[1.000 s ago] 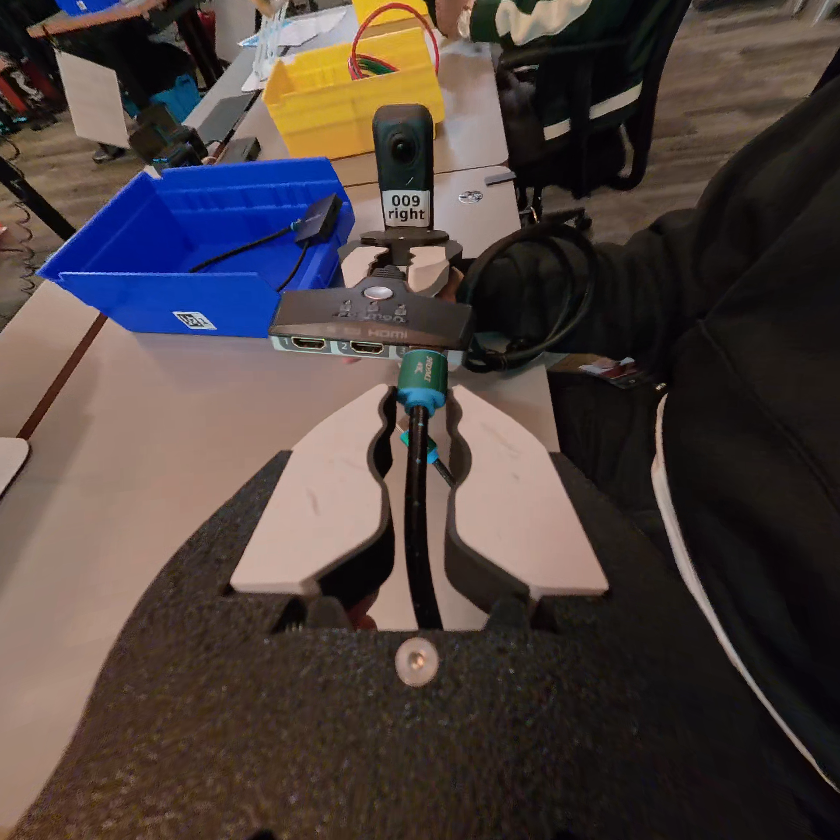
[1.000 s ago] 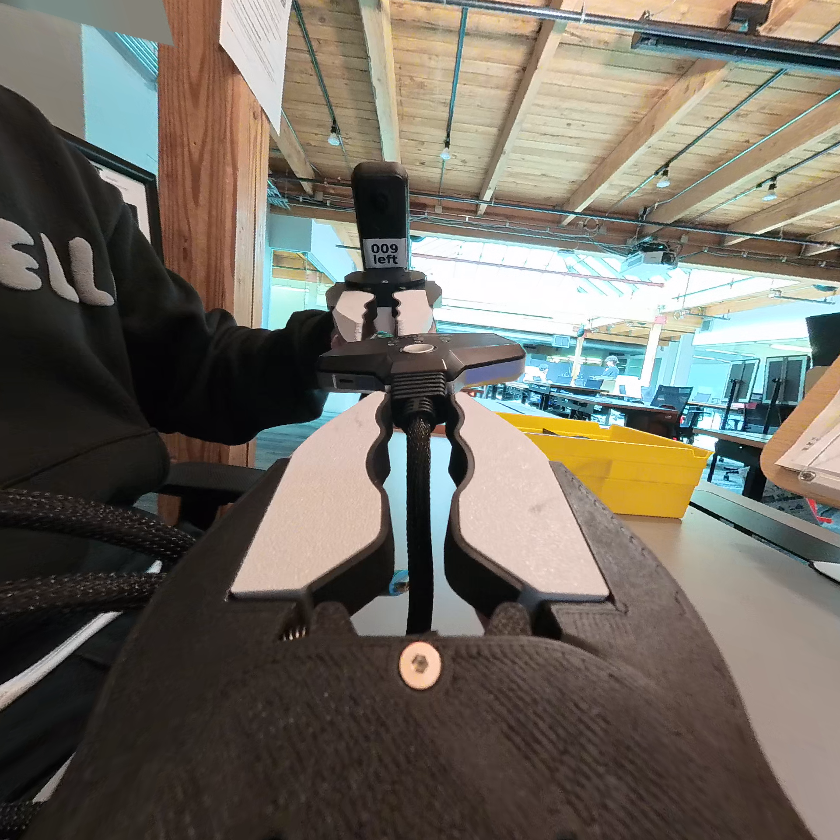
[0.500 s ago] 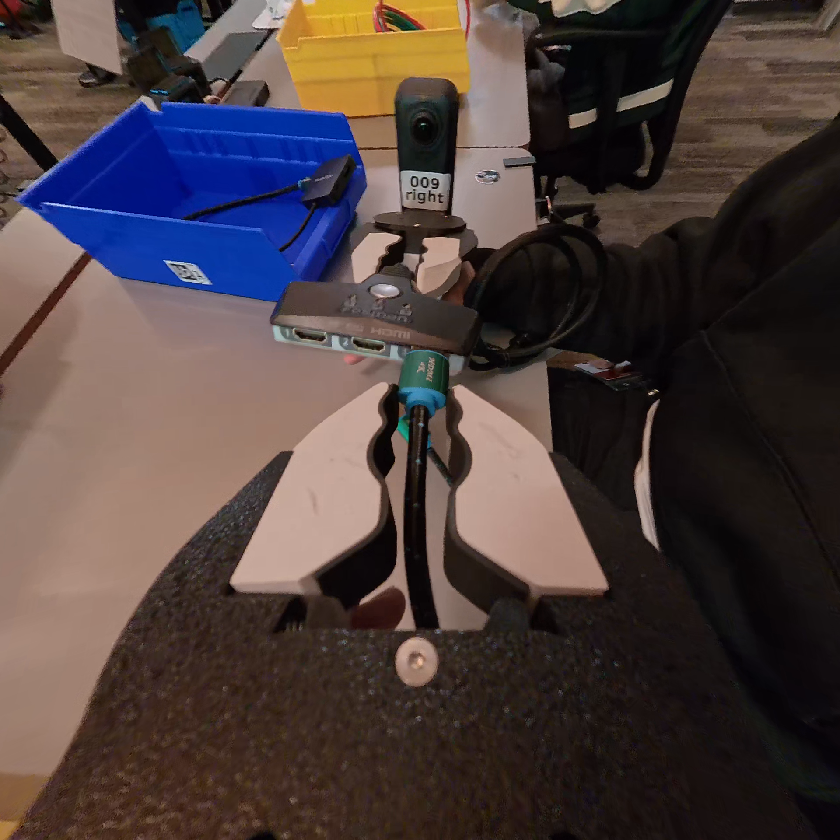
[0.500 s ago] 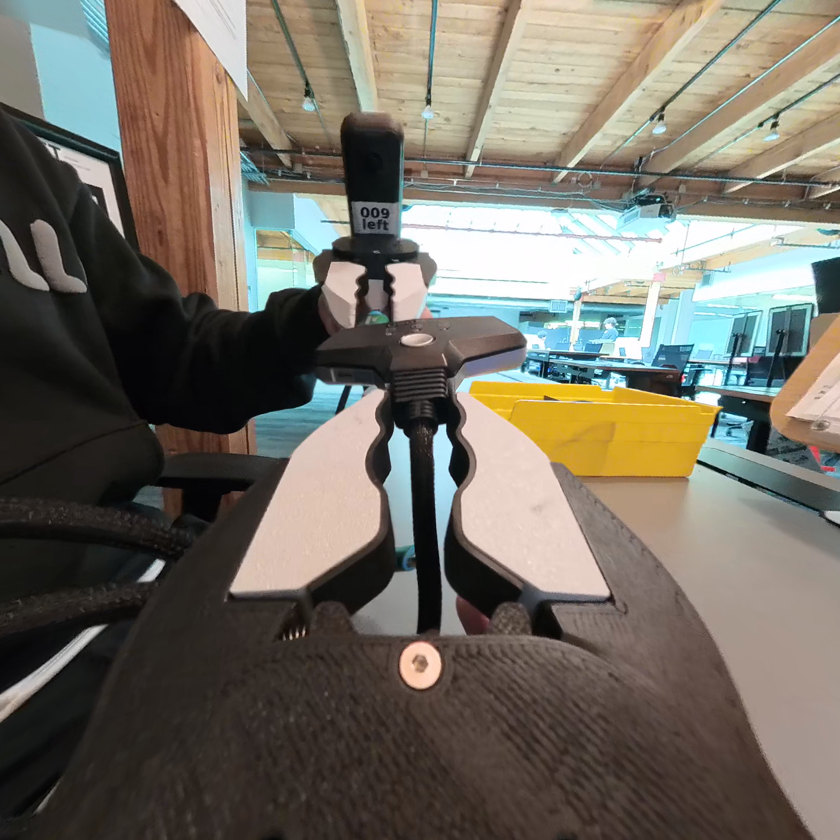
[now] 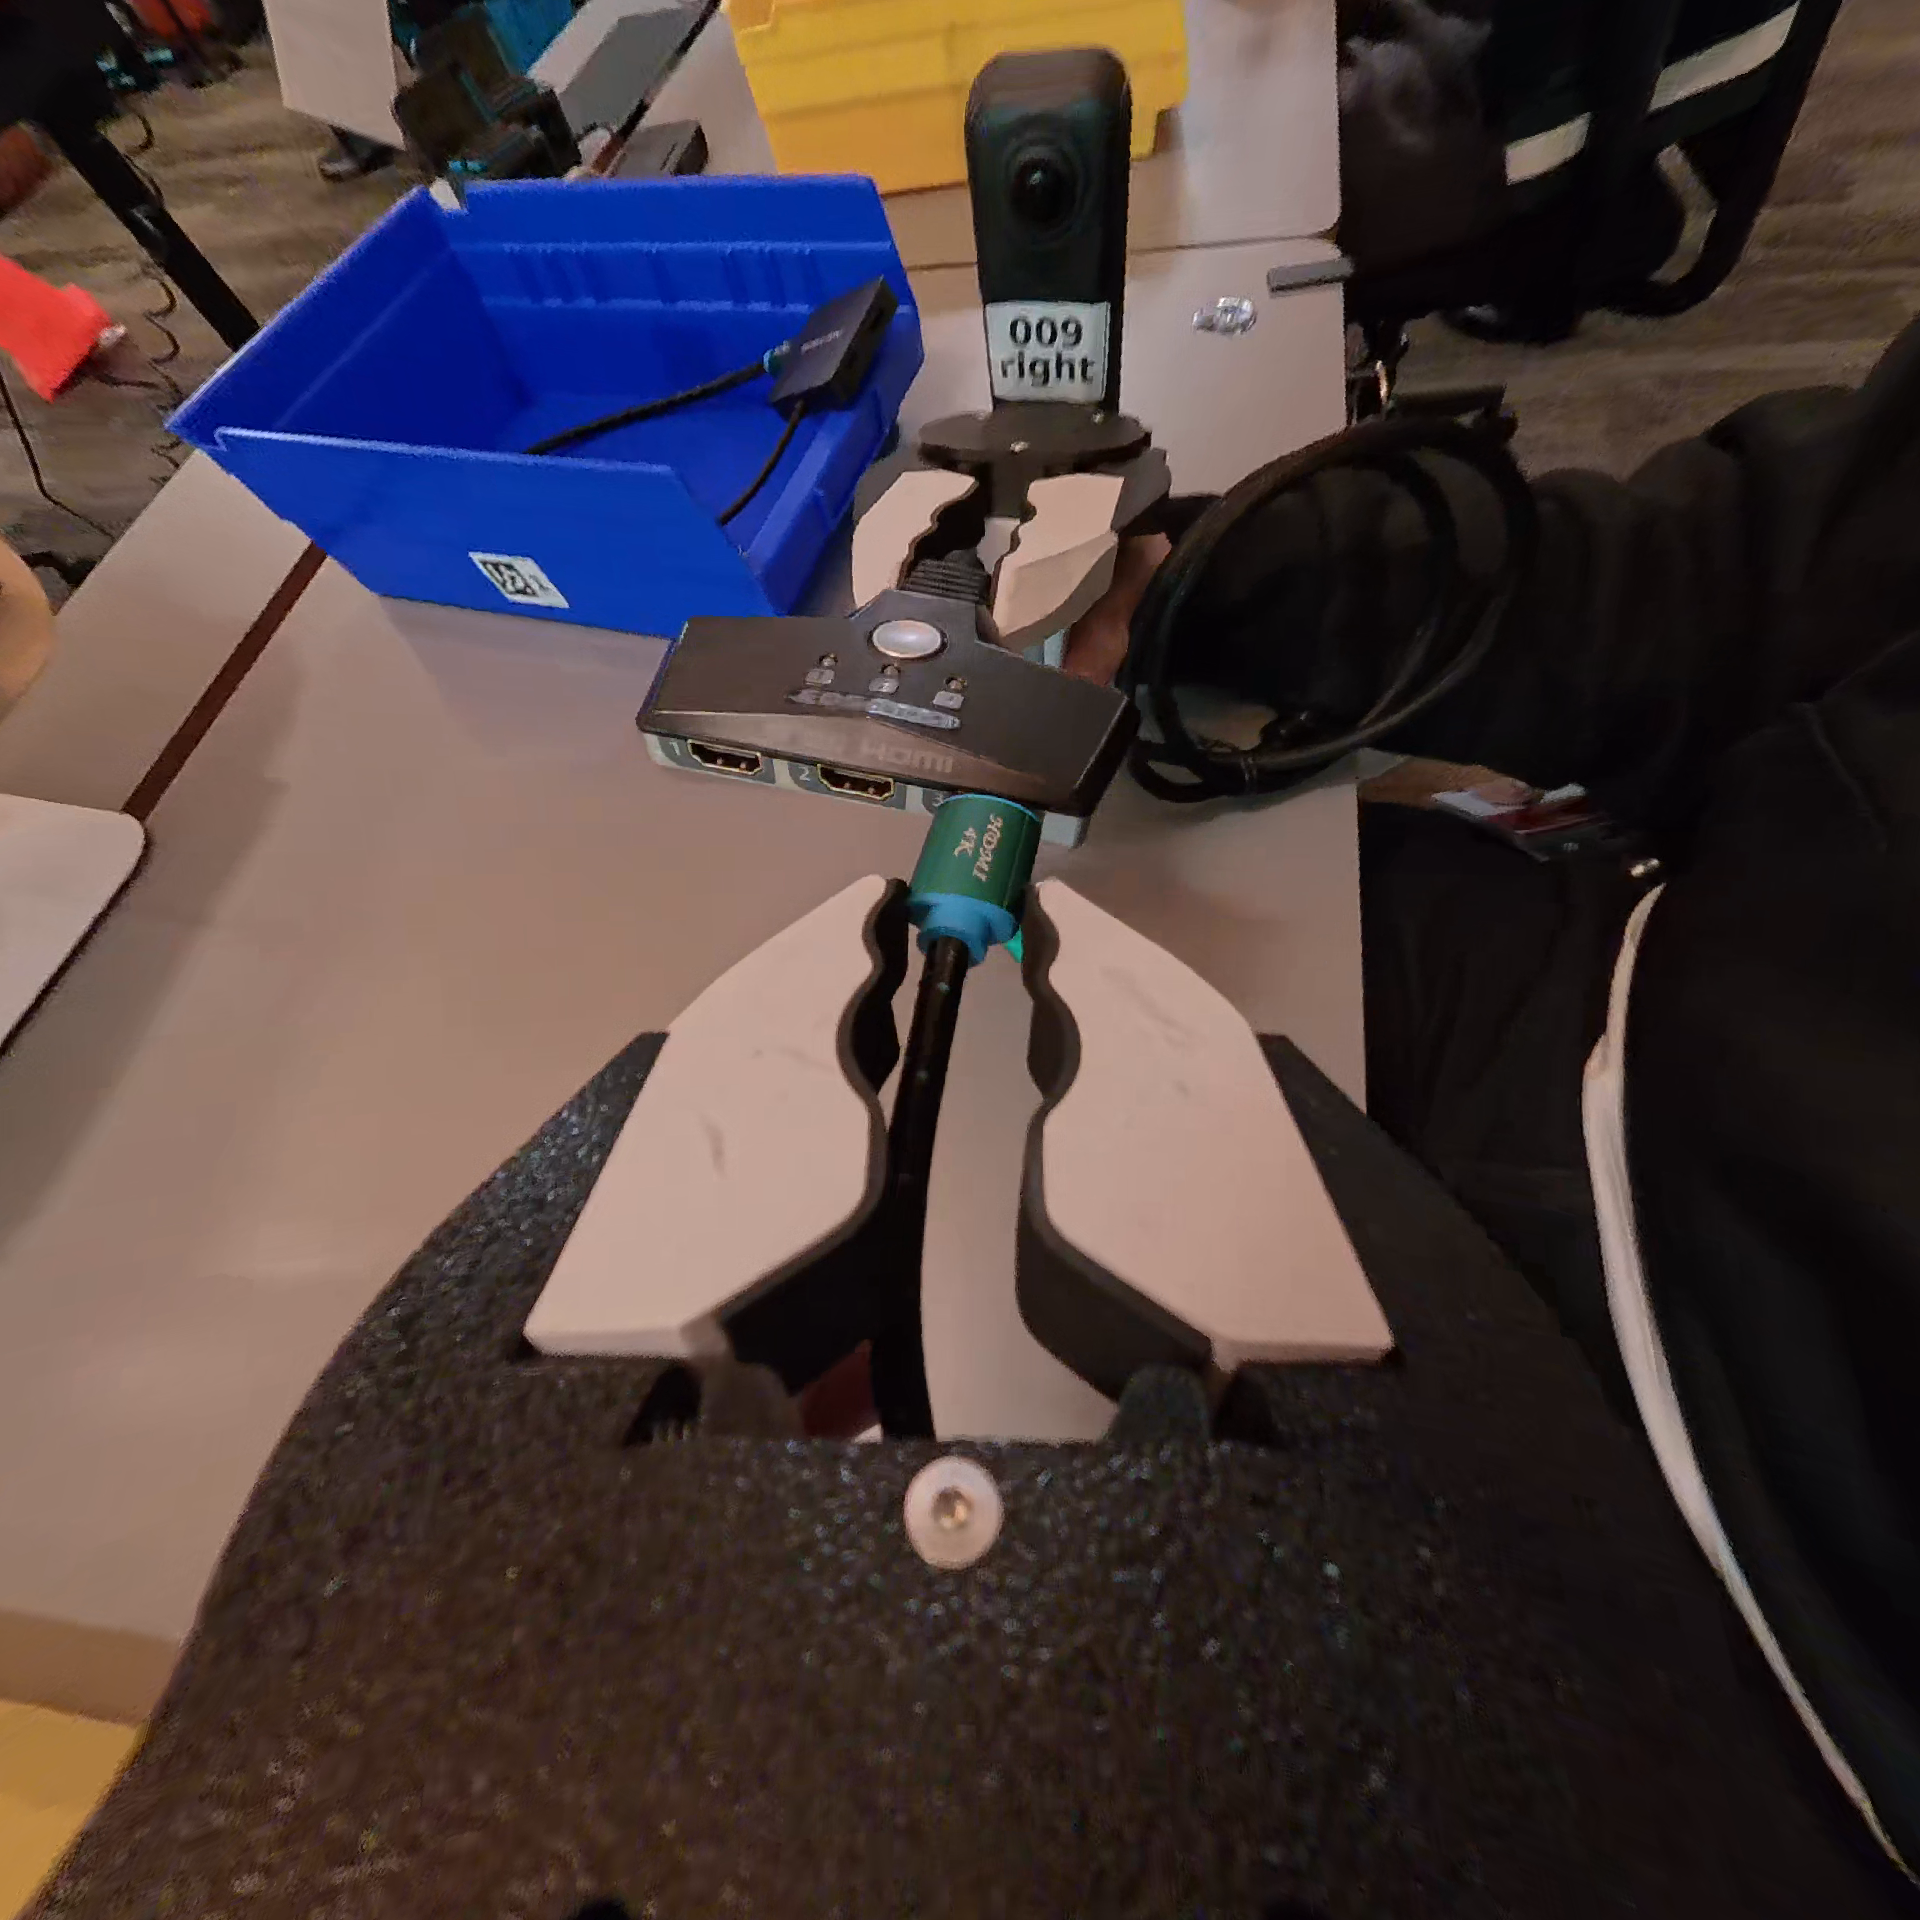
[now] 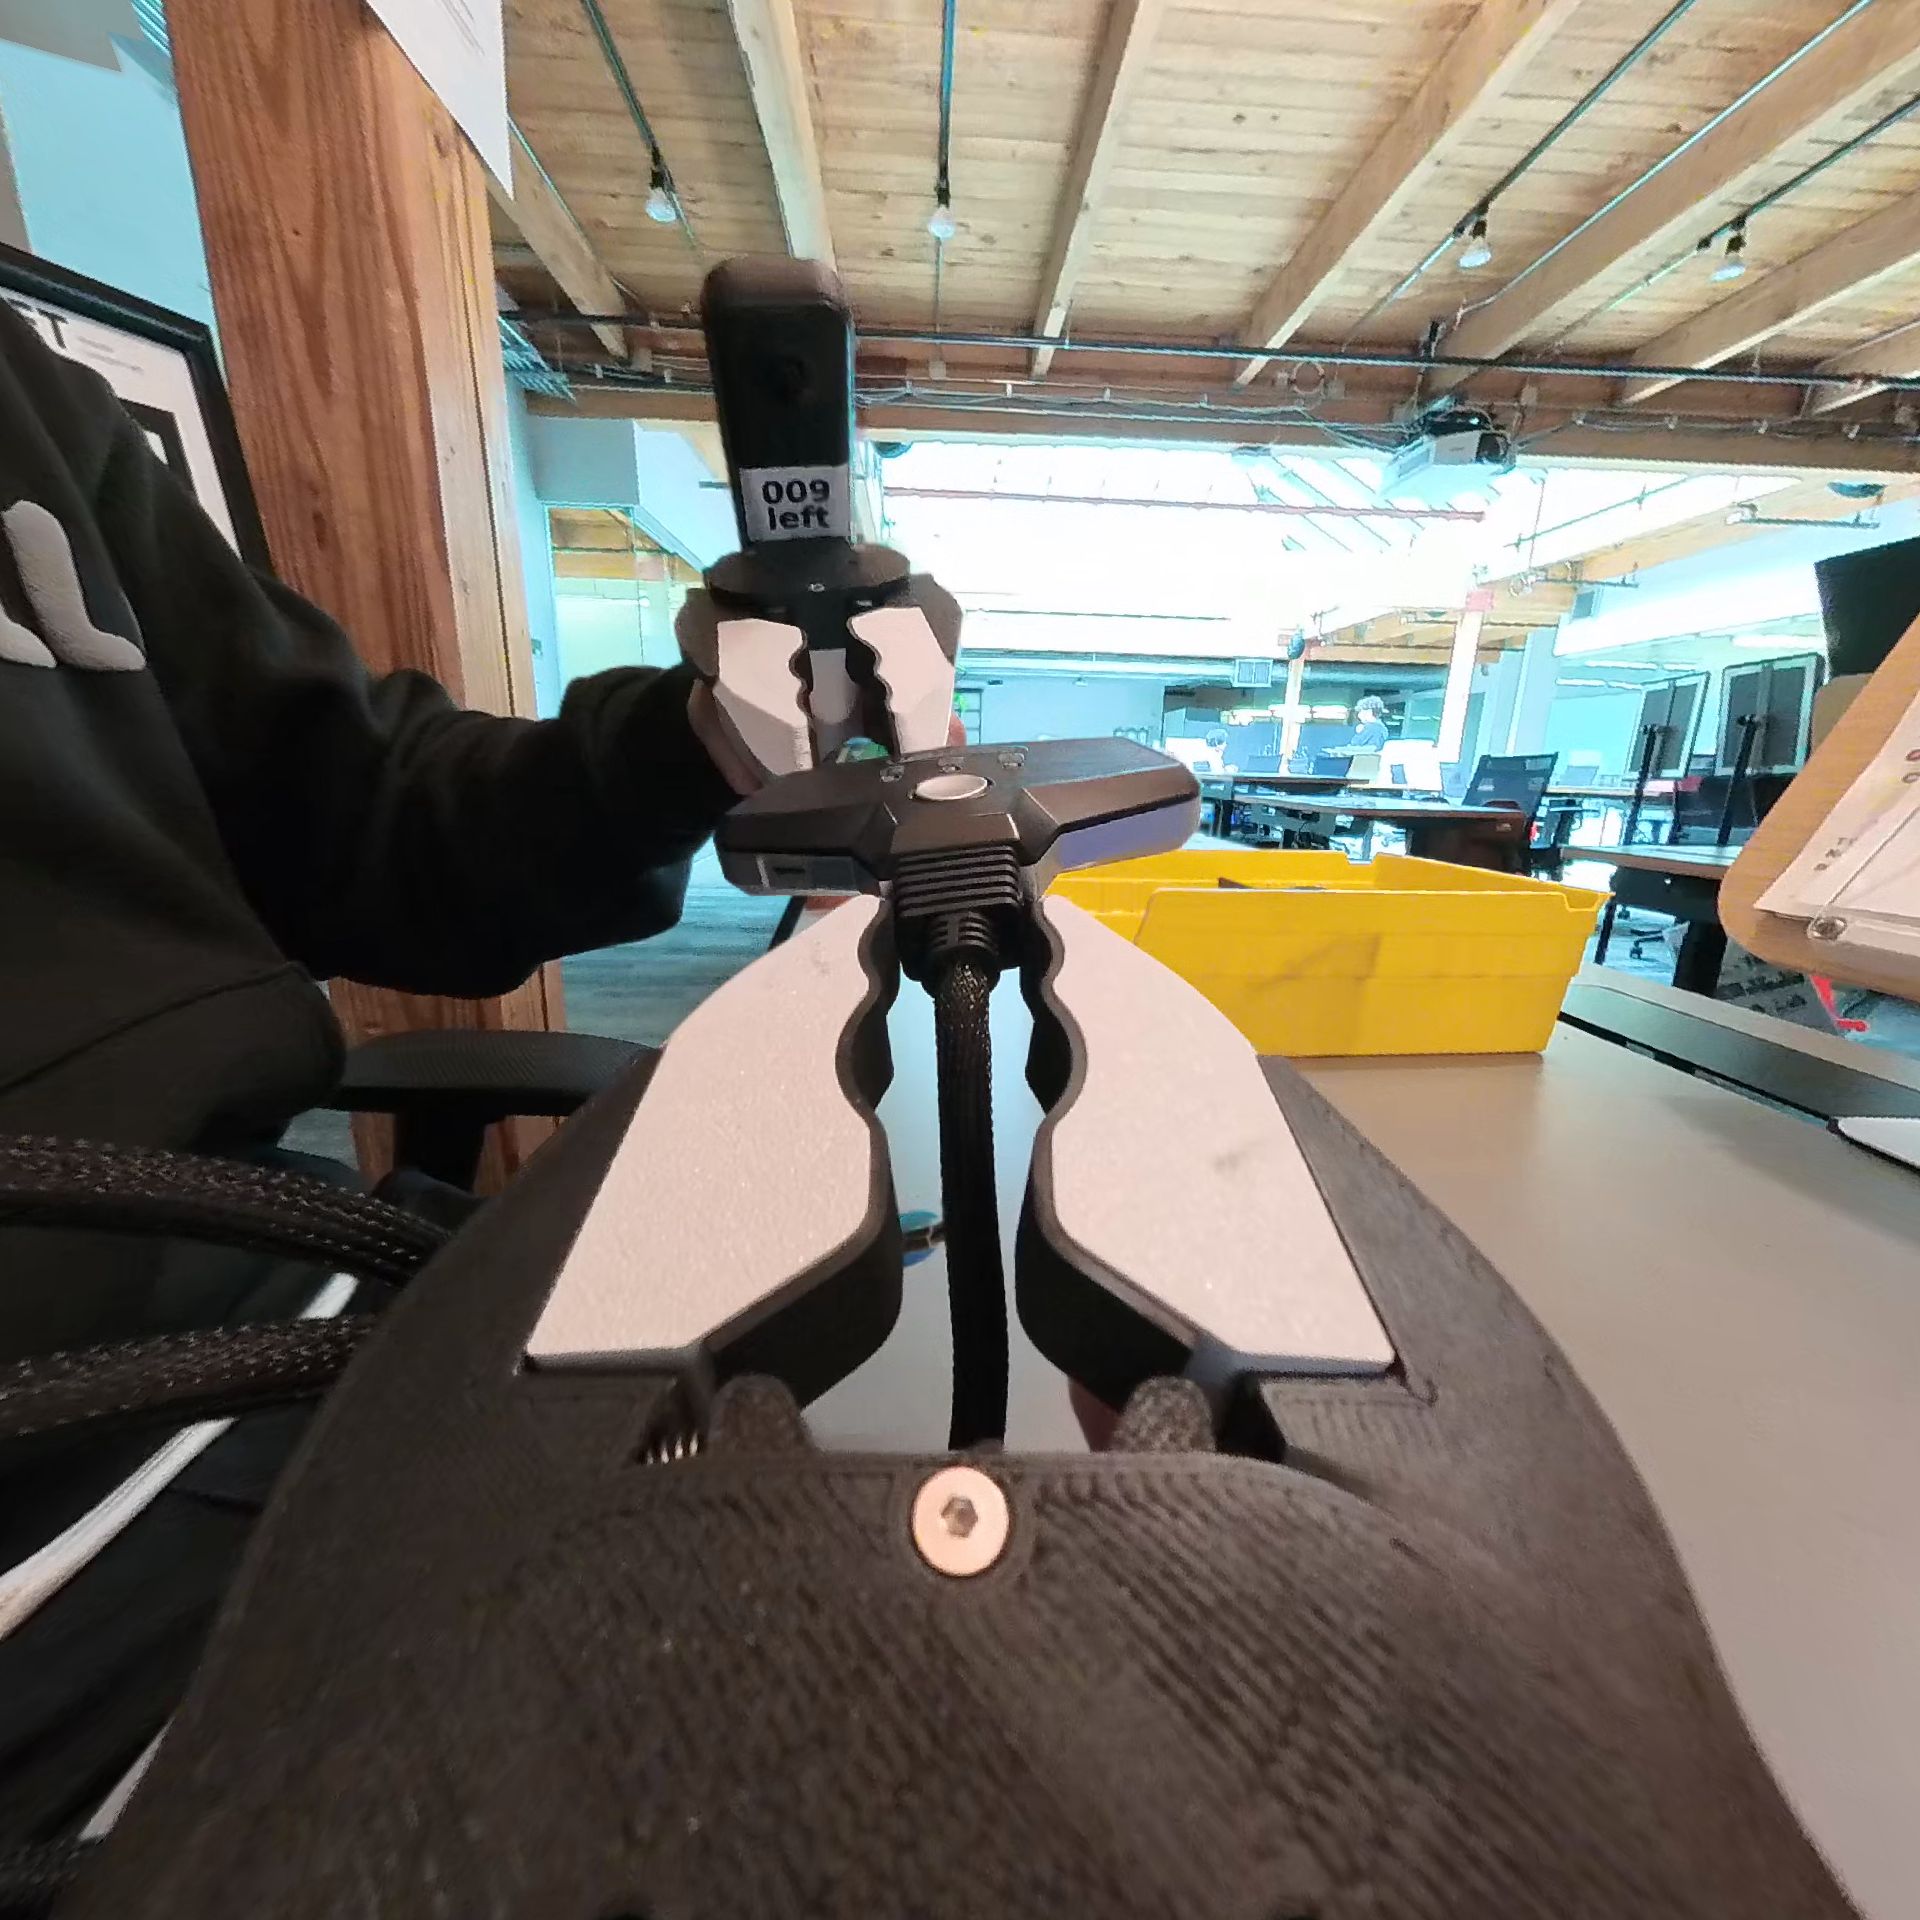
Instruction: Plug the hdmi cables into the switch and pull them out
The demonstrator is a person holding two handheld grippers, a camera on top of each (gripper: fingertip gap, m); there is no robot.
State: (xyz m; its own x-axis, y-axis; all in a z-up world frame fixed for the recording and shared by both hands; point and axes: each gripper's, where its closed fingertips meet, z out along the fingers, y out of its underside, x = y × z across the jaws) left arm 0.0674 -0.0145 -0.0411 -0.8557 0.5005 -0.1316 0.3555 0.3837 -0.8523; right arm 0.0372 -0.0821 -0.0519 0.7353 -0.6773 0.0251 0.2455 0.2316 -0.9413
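Switch [image 5: 883,717] tilted since earlier — green plug [image 5: 971,847] hides its third port.

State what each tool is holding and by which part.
Left tool grips the cable's green plug at its blue collar. Right tool grips the switch by its ribbed cable sleeve.

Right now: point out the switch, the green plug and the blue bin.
switch [image 5: 883,696], left wrist view, on its black top face below the round button.
green plug [image 5: 975,847], left wrist view, on its green shell.
blue bin [image 5: 499,520], left wrist view, on its front wall.
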